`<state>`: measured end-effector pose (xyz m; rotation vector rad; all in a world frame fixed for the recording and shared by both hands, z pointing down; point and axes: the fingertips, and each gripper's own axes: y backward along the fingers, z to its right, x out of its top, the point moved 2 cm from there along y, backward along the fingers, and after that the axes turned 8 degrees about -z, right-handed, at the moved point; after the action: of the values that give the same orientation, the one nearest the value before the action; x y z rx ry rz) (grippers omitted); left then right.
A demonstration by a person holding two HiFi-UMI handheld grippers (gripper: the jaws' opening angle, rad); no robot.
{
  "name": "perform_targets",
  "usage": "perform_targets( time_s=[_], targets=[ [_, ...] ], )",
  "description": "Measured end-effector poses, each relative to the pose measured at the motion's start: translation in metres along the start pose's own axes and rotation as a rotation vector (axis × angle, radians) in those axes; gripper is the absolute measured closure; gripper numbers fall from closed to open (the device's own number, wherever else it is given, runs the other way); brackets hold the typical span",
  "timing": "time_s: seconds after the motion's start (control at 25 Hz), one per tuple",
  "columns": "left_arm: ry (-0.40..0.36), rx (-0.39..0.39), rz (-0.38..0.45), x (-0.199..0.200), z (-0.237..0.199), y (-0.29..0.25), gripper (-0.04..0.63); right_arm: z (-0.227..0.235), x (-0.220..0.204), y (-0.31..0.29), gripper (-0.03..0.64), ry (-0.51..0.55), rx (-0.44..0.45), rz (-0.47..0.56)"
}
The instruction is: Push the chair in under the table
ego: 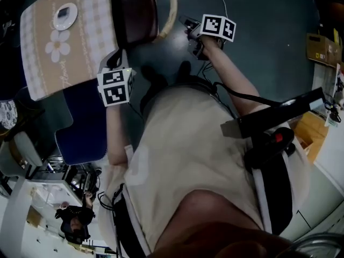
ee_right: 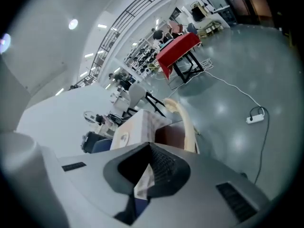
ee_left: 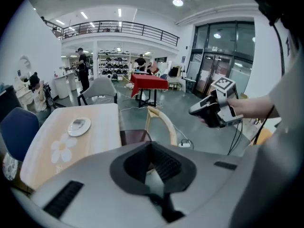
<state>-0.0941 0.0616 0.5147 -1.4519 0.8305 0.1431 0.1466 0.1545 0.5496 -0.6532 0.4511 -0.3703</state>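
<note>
Beige-clad torso [ego: 183, 160] fills the foreground of the head view. Beyond it, the left tool [ego: 111, 62] and right tool [ego: 188, 23] both hover with jaws pressed together, pinching nothing. Ahead of them stands the chair [ego: 137, 12], its dark-red seat drawn up against the desk [ego: 80, 52] and its pale curved backrest [ego: 172, 7] toward the person.

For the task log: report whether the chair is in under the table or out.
Partly in: the chair meets the table edge, but most of its seat shows outside it.
</note>
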Motion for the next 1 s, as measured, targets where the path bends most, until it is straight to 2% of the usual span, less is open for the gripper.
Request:
perform_targets(
  time_s=[0.2, 0.32, 0.44, 0.68, 1.0],
  targets=[
    [0.062, -0.044, 0.059, 0.022, 0.018, 0.003, 0.588, -0.044, 0.015, 0.016, 0.604, 0.027, 0.167, 0.031],
    [0.066, -0.046, 0.076, 0.030, 0.029, 0.007, 0.588, -0.066, 0.015, 0.031, 0.604, 0.038, 0.275, 0.041],
    [0.049, -0.048, 0.098, 0.044, 0.040, 0.012, 0.588, -0.084, 0.016, 0.047, 0.604, 0.048, 0.367, 0.049],
    [-0.010, -0.070, 0.142, 0.073, 0.080, 0.019, 0.588, -0.093, 0.020, 0.090, 0.604, 0.060, 0.480, 0.079],
    [-0.105, -0.083, 0.205, 0.116, 0.149, 0.035, 0.588, -0.078, 0.021, 0.163, 0.604, 0.079, 0.591, 0.117]
  ],
)
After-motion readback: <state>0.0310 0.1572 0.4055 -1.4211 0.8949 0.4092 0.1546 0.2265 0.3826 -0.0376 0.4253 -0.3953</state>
